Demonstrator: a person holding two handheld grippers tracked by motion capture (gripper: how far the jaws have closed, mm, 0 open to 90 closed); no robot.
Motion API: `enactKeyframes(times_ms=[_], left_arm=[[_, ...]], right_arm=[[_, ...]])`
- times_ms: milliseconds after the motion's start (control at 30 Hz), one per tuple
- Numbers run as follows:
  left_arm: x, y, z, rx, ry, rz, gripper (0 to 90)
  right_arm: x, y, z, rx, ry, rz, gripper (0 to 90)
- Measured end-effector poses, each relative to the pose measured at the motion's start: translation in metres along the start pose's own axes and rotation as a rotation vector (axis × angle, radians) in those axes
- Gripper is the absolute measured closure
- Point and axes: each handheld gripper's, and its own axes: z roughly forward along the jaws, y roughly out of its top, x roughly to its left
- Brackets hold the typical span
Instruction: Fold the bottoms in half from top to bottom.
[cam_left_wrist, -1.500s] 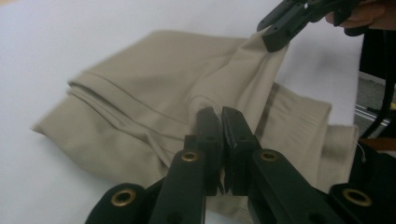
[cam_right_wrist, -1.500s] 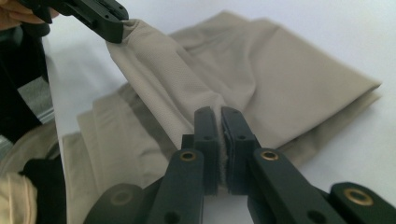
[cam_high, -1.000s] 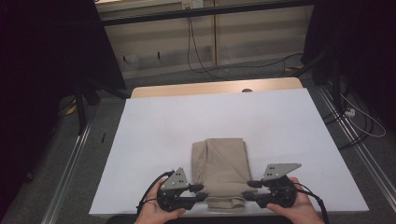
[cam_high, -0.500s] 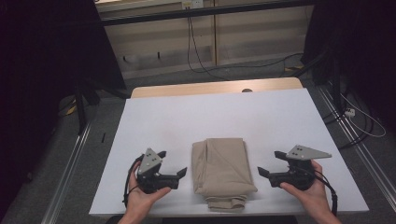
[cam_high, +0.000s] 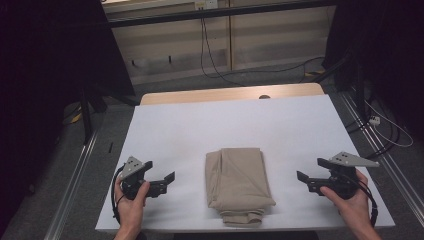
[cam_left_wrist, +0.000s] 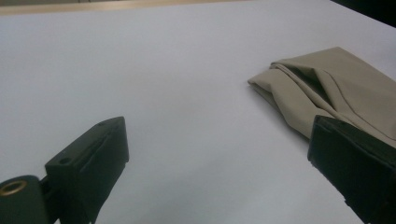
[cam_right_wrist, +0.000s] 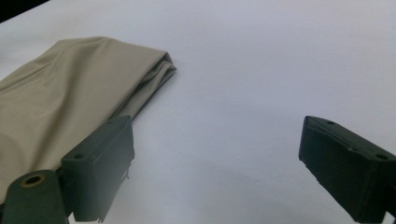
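Note:
A beige cloth (cam_high: 239, 185), folded into a narrow rectangle, lies flat near the front middle of the white table (cam_high: 225, 125). My left gripper (cam_high: 169, 181) rests to its left and points toward it. Its jaws have just been opening and stand open with nothing between them. My right gripper (cam_high: 310, 169) is to the right of the cloth, also pointing inward. It too has just opened and holds nothing. In the left gripper view the cloth (cam_left_wrist: 336, 88) lies beyond the open gripper (cam_left_wrist: 219, 154). In the right gripper view the cloth (cam_right_wrist: 70, 98) lies to the left of the open gripper (cam_right_wrist: 217, 140).
A bare wooden strip (cam_high: 230, 94) shows at the table's far edge. Metal rails (cam_high: 75, 185) run along both sides of the table. Cables (cam_high: 215, 55) lie on the floor behind it. White surface stretches beyond the cloth.
Both grippers were at the cloth's near end a second ago. They let go and drew apart, the left one to the left and the right one to the right. The cloth stays folded.

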Motion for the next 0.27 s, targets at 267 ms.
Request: enactKeyframes(times_ms=[267], left_arm=[[-0.0072, 0.002, 0.0016, -0.014, -0.031, 0.058, 6.0]], right_arm=[[0.0024, 0.0014, 0.0019, -0.007, 0.02, -0.006, 9.9]])
